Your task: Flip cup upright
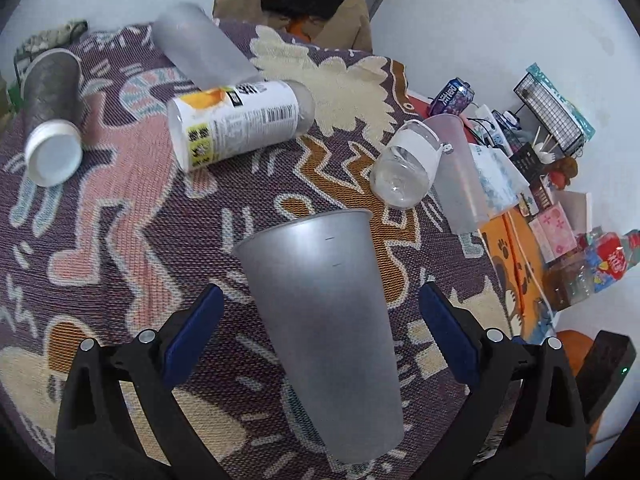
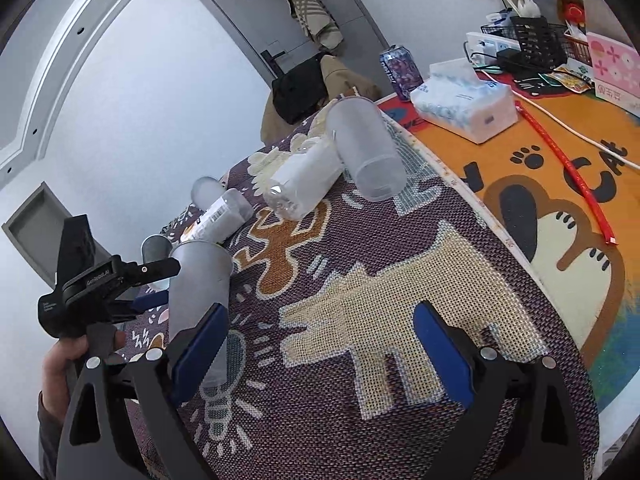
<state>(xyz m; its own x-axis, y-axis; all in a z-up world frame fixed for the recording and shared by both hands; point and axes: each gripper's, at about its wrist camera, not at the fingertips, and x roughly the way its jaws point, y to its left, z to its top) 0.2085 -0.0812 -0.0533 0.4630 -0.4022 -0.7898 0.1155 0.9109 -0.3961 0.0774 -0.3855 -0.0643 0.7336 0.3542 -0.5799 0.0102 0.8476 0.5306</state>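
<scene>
A frosted grey plastic cup (image 1: 324, 312) stands upright on the patterned mat (image 1: 132, 220), mouth up, in the left wrist view. My left gripper (image 1: 320, 336) is open, its blue pads on either side of the cup with a gap on both sides. The same cup (image 2: 198, 296) shows at the left of the right wrist view with the left gripper (image 2: 148, 284) around it. My right gripper (image 2: 320, 352) is open and empty above the mat, to the right of the cup.
Several containers lie on their sides on the mat: a white labelled bottle (image 1: 236, 124), a frosted tumbler (image 1: 200, 46), a dark cup (image 1: 52, 116), a clear bottle (image 1: 404, 168) and another frosted cup (image 2: 366, 148). A tissue pack (image 2: 464, 104) and clutter sit on the orange mat.
</scene>
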